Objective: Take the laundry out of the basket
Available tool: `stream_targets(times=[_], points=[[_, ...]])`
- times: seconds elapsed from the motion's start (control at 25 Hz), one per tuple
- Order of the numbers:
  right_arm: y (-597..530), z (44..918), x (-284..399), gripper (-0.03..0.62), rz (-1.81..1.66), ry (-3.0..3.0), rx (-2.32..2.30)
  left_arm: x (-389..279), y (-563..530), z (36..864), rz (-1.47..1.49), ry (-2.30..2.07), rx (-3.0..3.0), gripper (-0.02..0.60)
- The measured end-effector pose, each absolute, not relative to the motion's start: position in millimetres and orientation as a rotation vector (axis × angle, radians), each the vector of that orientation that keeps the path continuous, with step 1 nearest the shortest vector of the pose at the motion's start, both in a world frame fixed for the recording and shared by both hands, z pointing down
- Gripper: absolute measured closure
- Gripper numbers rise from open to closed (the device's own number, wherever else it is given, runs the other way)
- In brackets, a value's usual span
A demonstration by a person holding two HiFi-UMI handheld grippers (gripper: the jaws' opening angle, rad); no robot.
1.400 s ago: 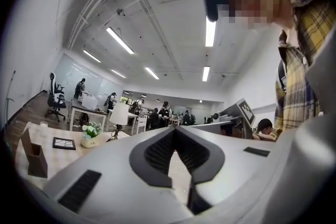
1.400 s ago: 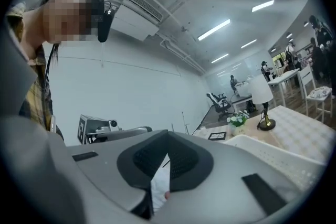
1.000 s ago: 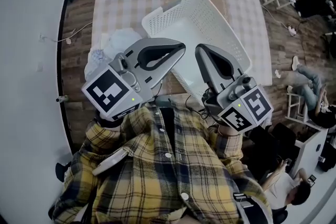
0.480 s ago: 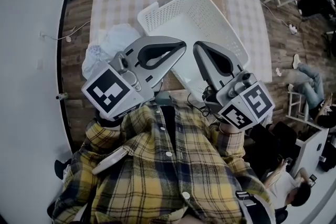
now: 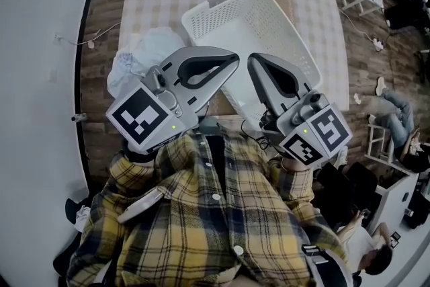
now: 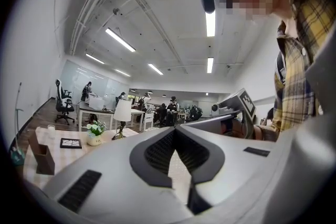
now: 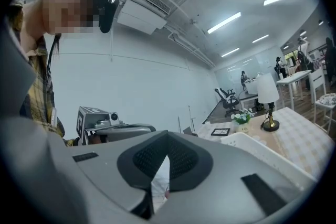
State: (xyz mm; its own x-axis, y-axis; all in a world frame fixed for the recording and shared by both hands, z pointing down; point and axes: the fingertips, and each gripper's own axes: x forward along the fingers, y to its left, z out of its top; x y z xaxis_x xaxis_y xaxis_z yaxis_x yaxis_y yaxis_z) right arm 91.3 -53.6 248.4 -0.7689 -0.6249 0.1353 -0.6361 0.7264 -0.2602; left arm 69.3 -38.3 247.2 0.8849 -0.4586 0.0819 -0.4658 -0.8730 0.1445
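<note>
Left gripper (image 5: 230,61) and right gripper (image 5: 255,64): jaws together, empty.
Basket (image 5: 201,20) sits just ahead; laundry (image 5: 144,54) lies beside the left gripper.

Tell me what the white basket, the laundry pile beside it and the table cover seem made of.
Basket: probably moulded plastic, matt white; its walls are a grid of small holes.
Laundry: soft pale fabric, going by its crumpled folds; the fibre can't be told.
Table cover: seems cloth or oilcloth, faintly checked, lying flat.
</note>
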Motion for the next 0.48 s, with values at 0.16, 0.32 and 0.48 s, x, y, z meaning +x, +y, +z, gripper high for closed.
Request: stream_targets(times=[0.16, 0.32, 0.48], points=[[-55.3, 250.3, 90.2, 0.6, 0.456, -2.884, 1.048, 68.2, -39.4, 249.5, 0.074, -0.73, 2.89, 0.572], [-56.5, 252.1, 90.3, 0.6, 0.456, -2.884, 1.047, 66.7, -40.7, 251.2, 0.076, -0.744, 2.887, 0.572], [-53.9, 250.6, 92.8, 0.6, 0.46, -2.888, 1.053, 67.8, -38.3, 249.4, 0.074, -0.748, 2.895, 0.572]])
